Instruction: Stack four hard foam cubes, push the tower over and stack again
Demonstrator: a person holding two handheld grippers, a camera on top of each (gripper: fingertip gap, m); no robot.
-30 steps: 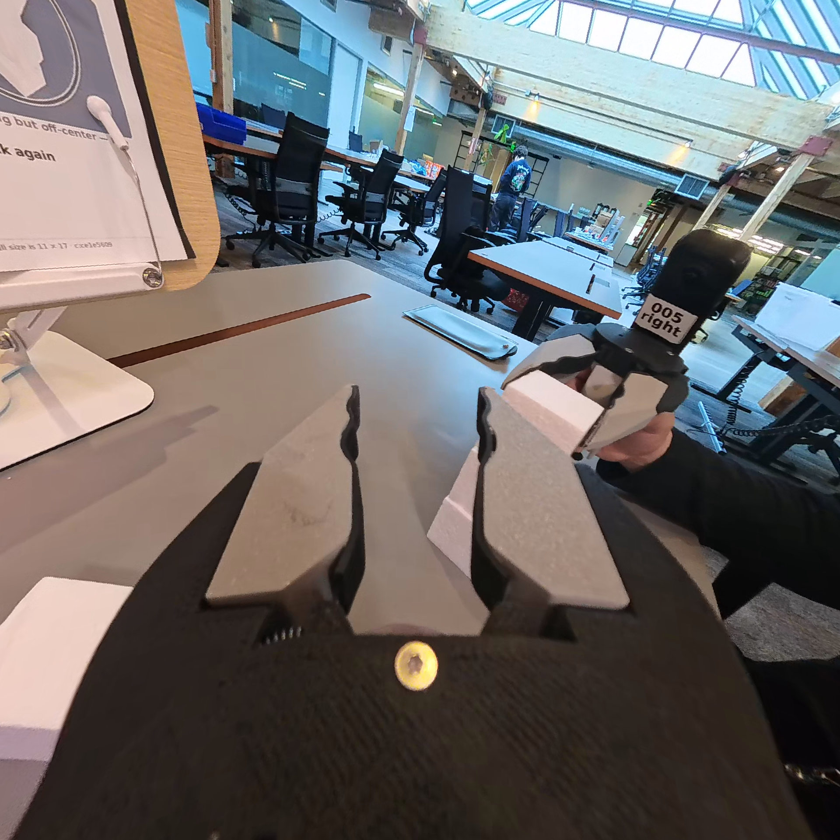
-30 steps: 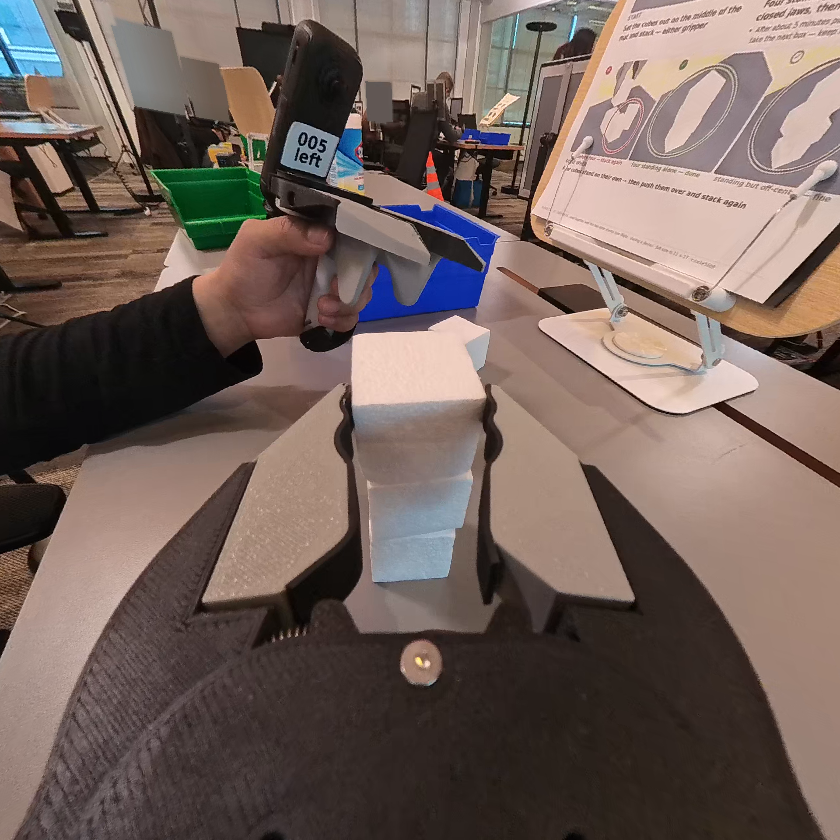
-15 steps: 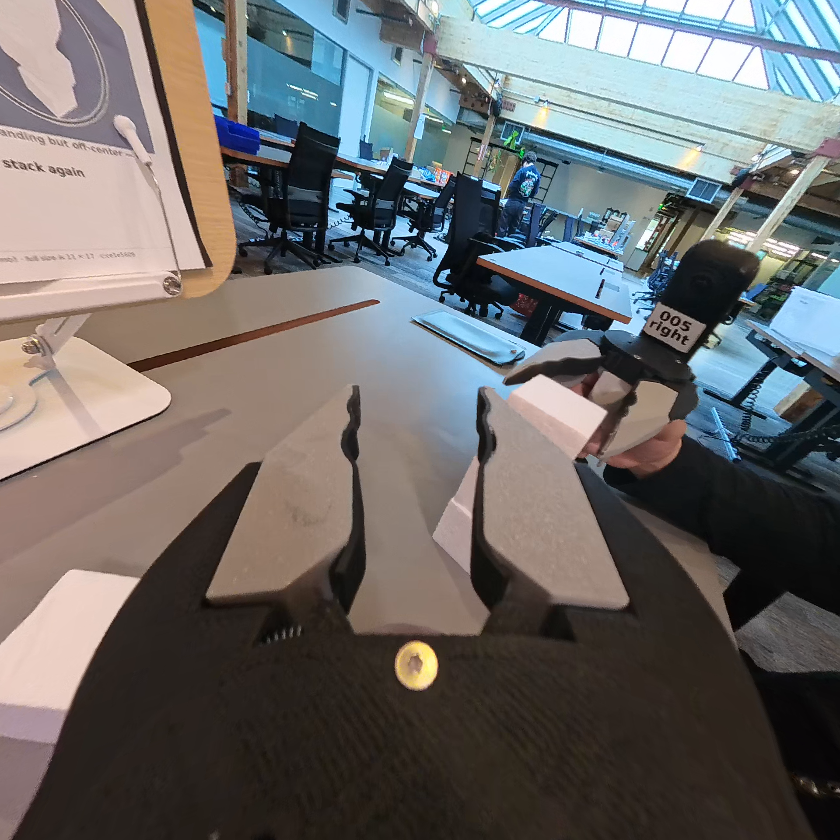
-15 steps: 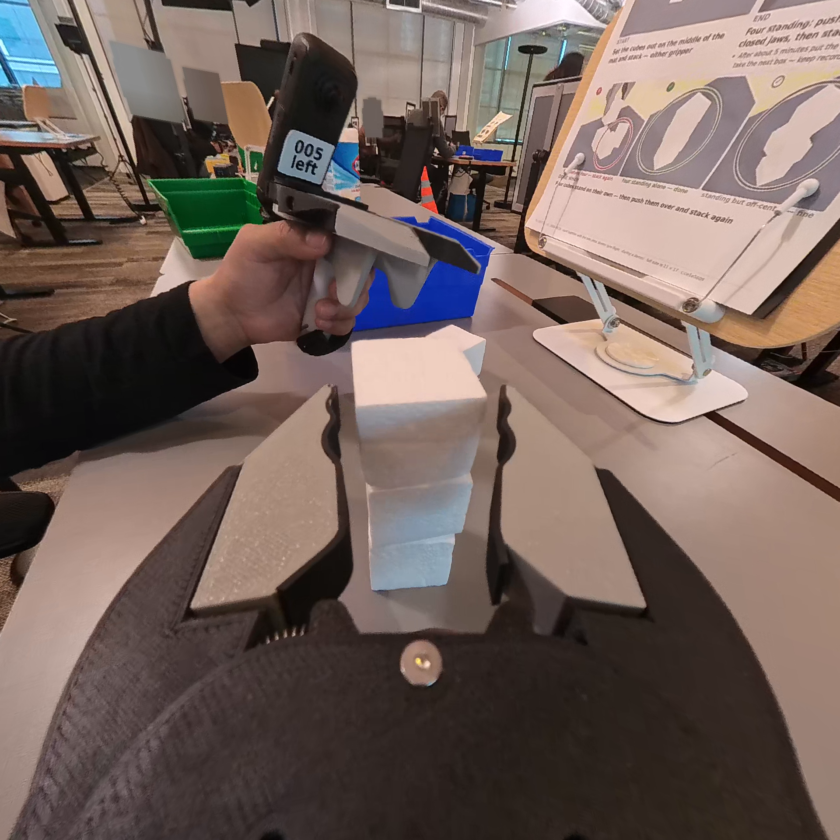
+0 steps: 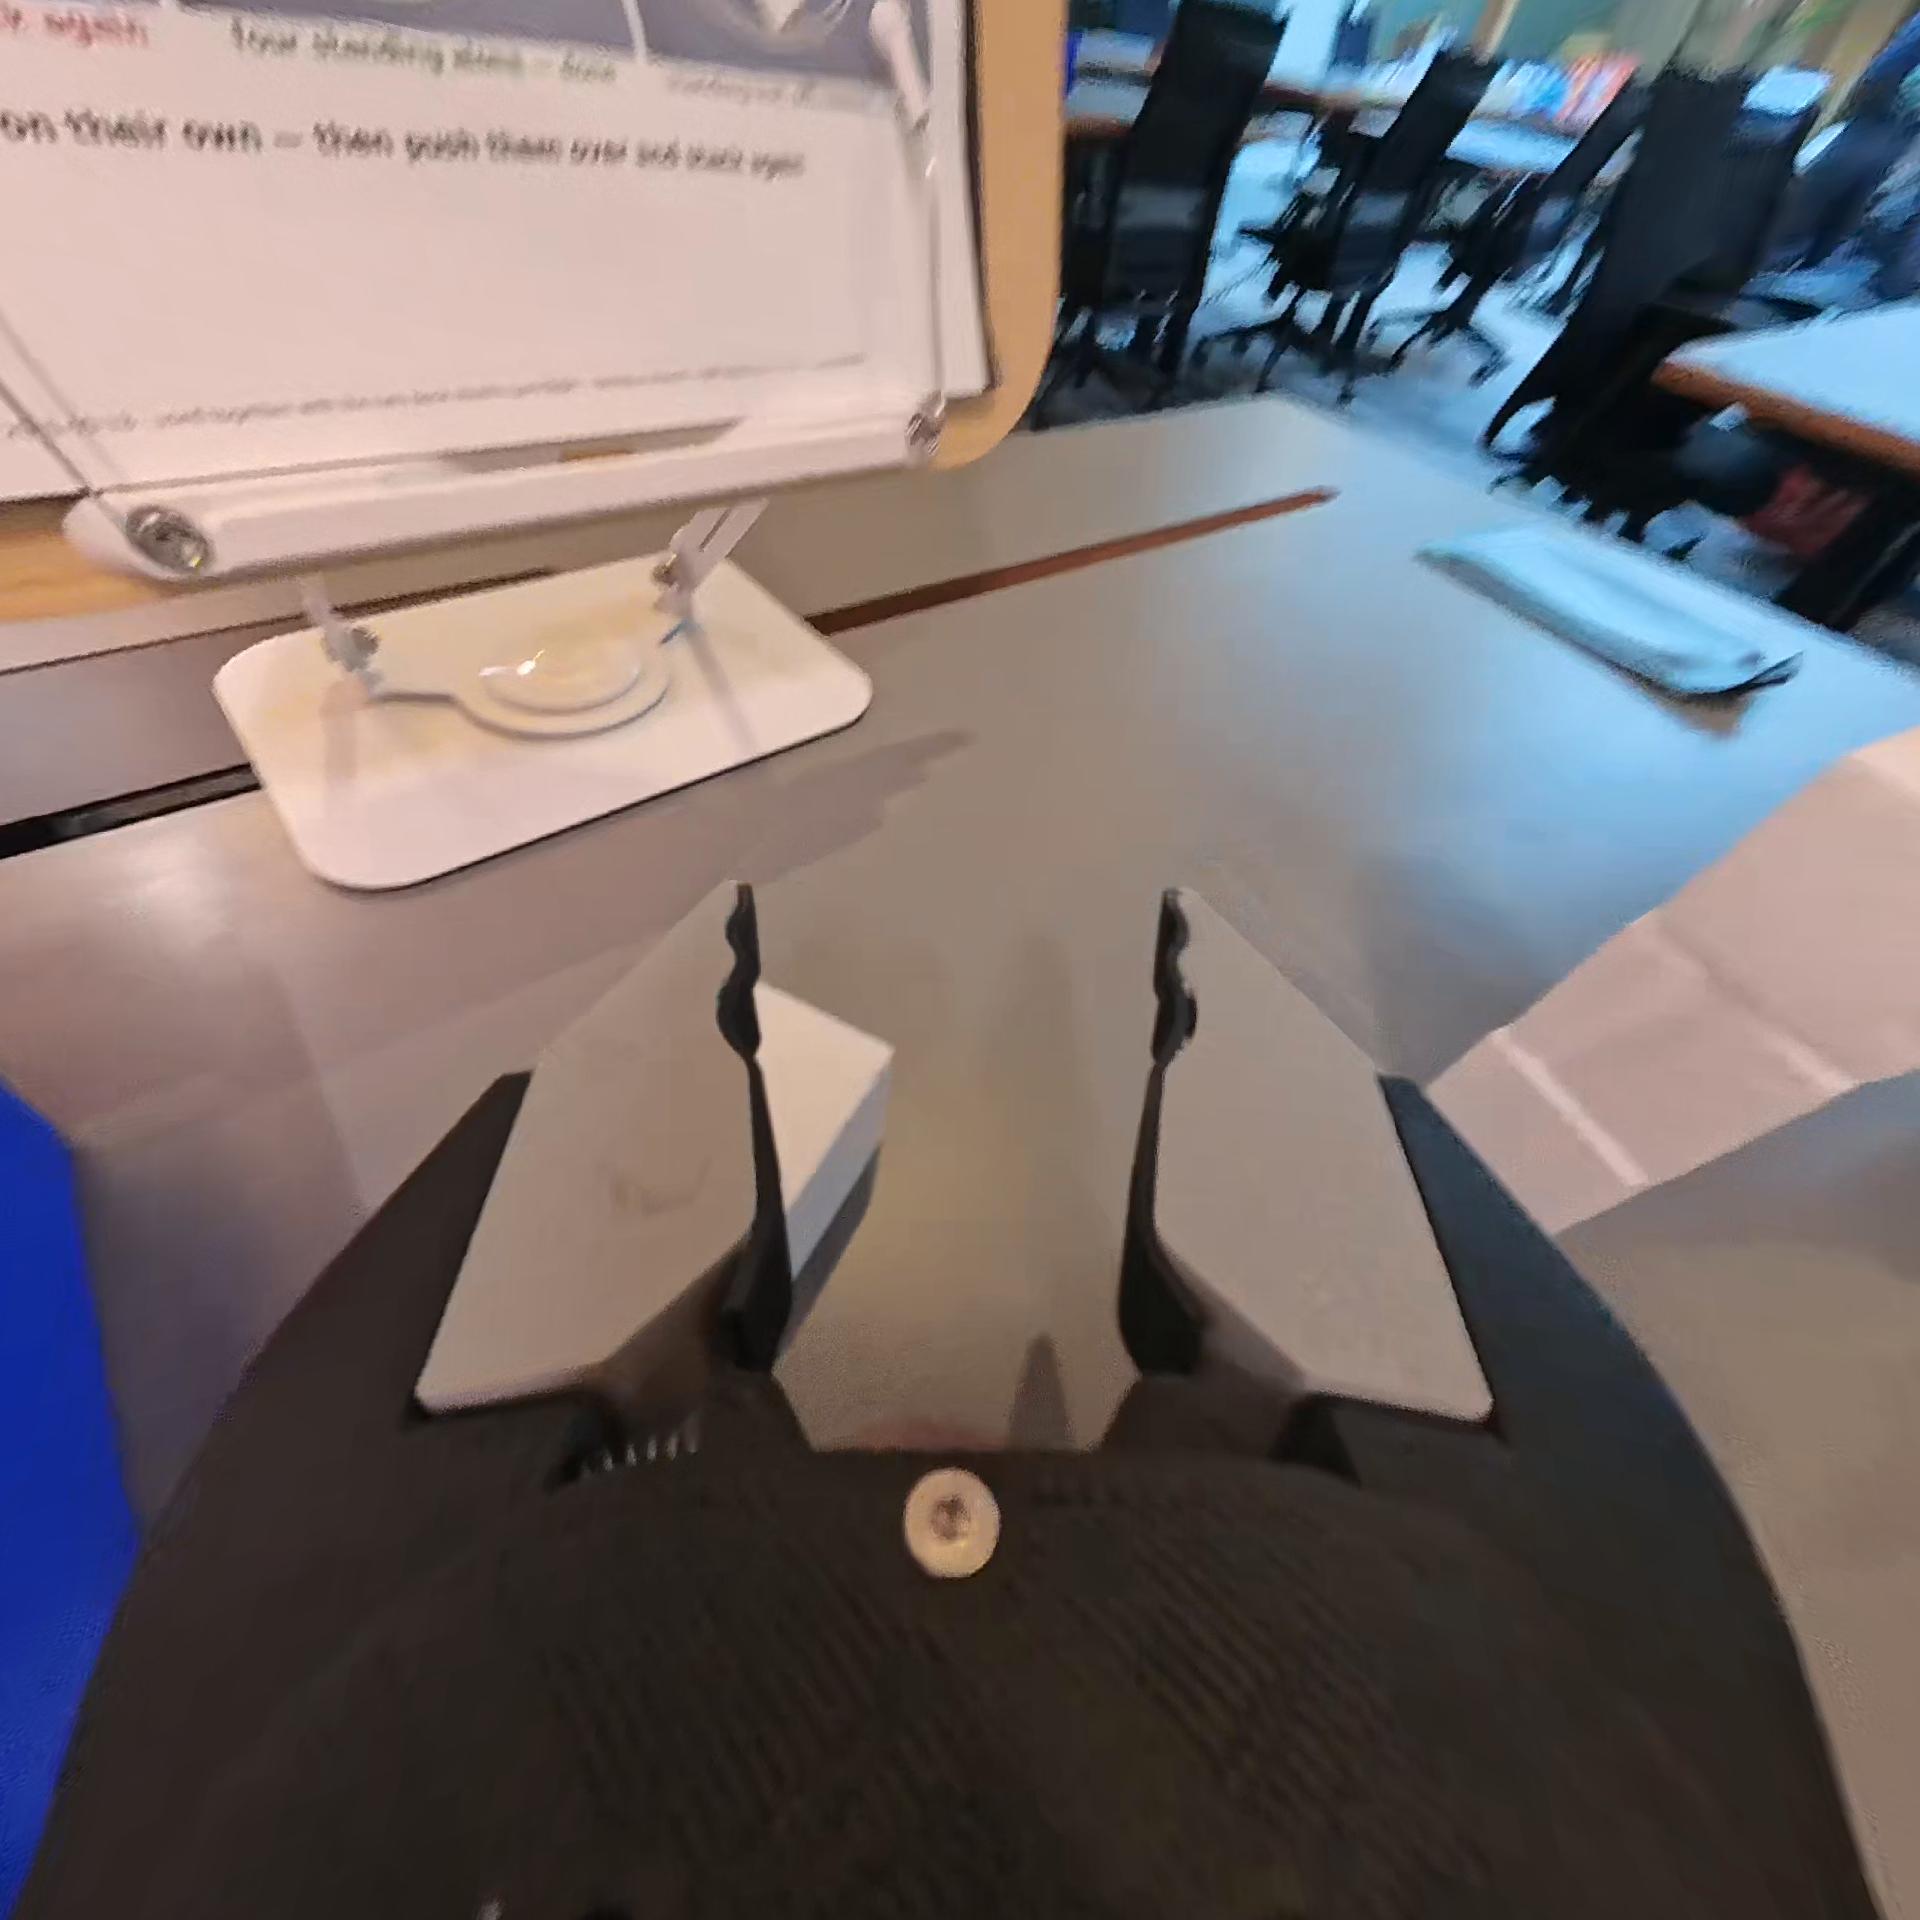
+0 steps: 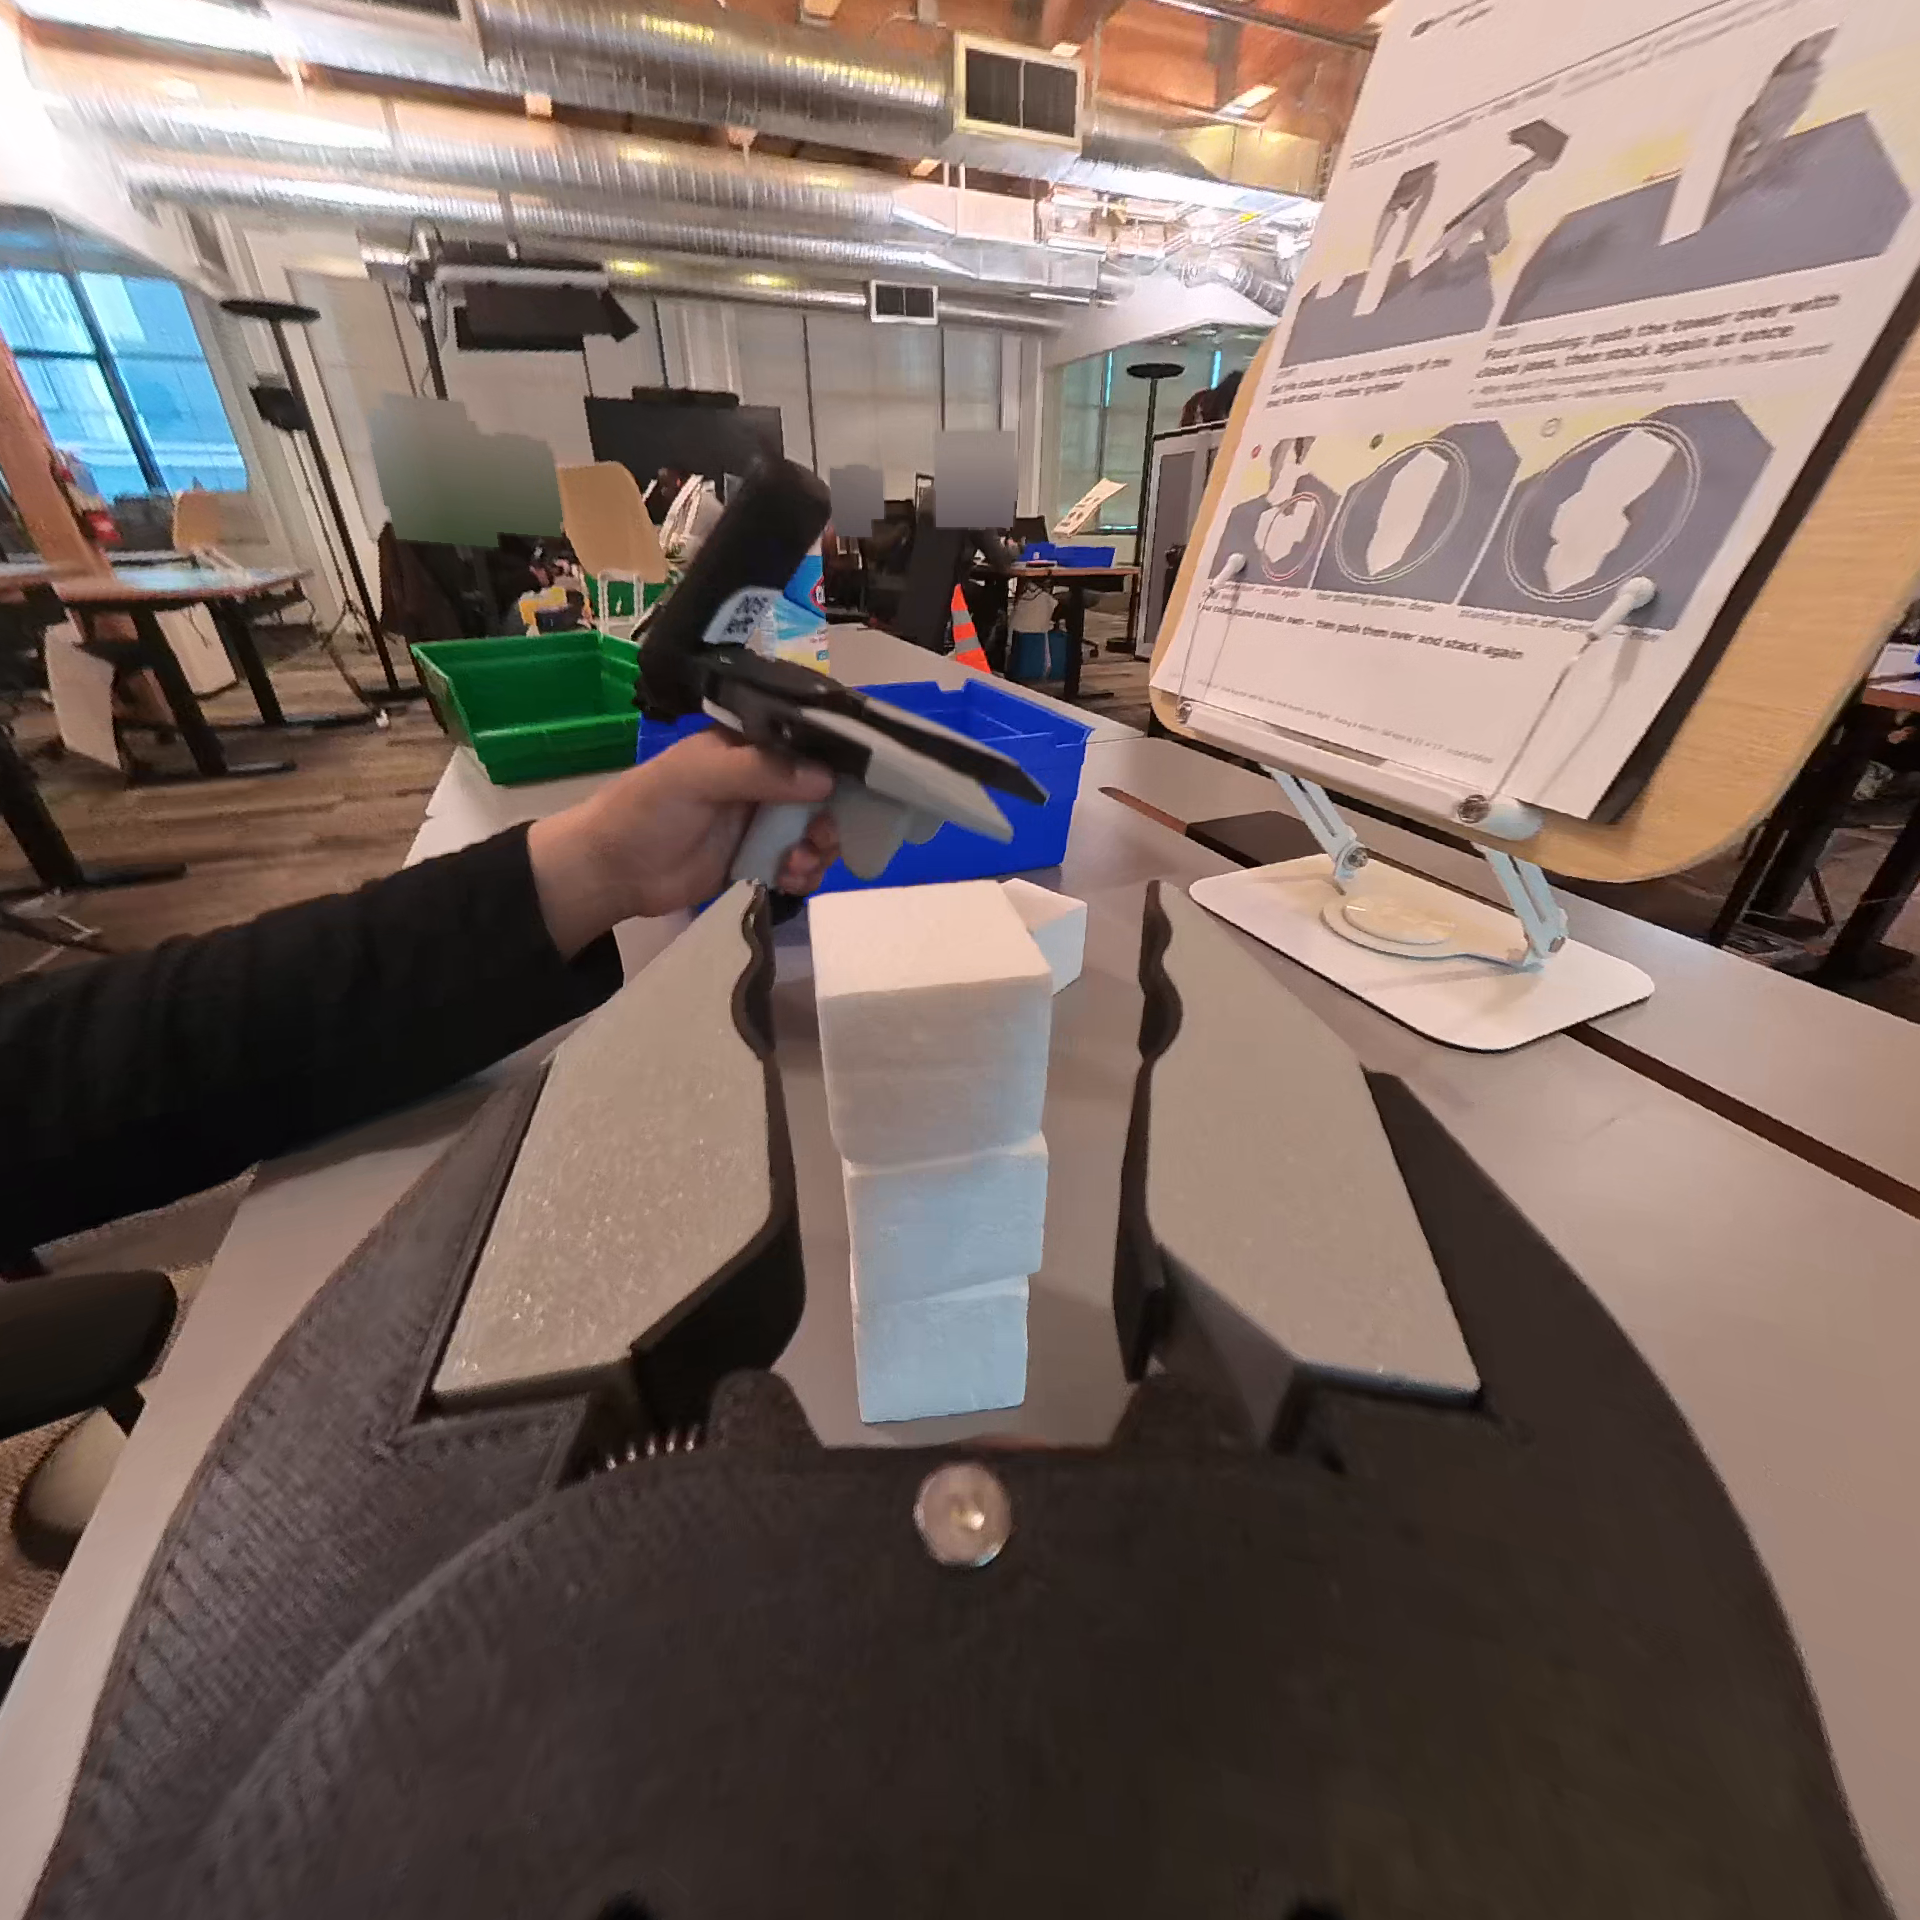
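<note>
Three white foam cubes stand as a stack (image 6: 935, 1143) on the grey table (image 6: 1558, 1195), in line between my right gripper's open jaws, with a gap on each side. My right gripper (image 6: 956, 914) is empty. A fourth cube (image 6: 1055, 920) lies on the table just behind the stack. My left gripper (image 6: 1023, 805), held in a hand, hovers above and behind that cube. In the blurred left wrist view my left gripper (image 5: 954, 935) is open and empty. The loose cube (image 5: 831, 1101) is partly under its left finger. The stack (image 5: 1714, 987) looms at the right edge.
A document stand with a white base (image 6: 1423, 956) and an instruction sheet (image 6: 1538, 499) stands at the table's back right. A blue bin (image 6: 1018, 748) and a green bin (image 6: 530, 696) sit behind the left gripper. The table edge runs along the left. My right gripper is the nearer one to the stack (image 6: 935, 1143): about 6 centimetres, against 20 centimetres.
My right gripper opened, let go of the top cube and left it on the stack. My left gripper swung left over the loose cube and opened wider.
</note>
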